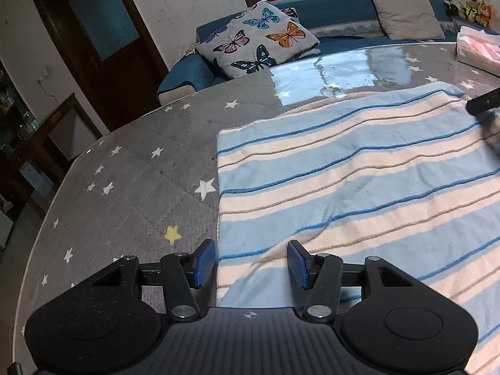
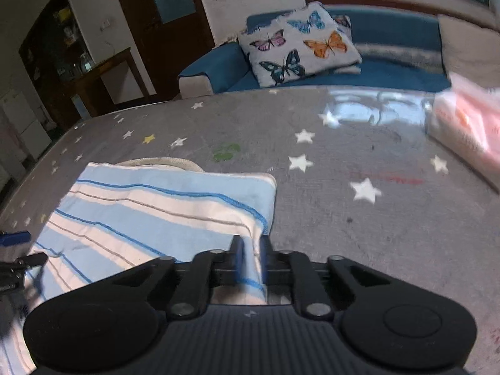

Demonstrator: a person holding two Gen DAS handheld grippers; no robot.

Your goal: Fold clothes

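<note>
One striped garment lies flat on the tabletop, which is covered in grey cloth printed with white stars and a few yellow ones. The garment is a soft knit in pale blue and cream bands with thin darker blue and tan lines. In the left wrist view its stripes run across from its left edge towards the right and rise slightly; its straight left edge runs from near the camera away towards the far side of the tabletop. Whether its long axis follows the stripes or crosses them cannot be told, since its near and right parts run out of view. A pale ribbed hem or collar shows at its far edge.

The left gripper hovers over the garment's near left edge with its jaws apart; its blue pads clamp nothing, one over the grey cloth and one over the stripes.

The right gripper has its jaws closed on the garment's right edge, a fold of striped fabric pinched between the pads. That view is blurred.

Towards the far right edge of the tabletop sits one pink and white tissue pack. Beyond the tabletop stands a blue sofa bearing one butterfly cushion and one plain beige cushion.
</note>
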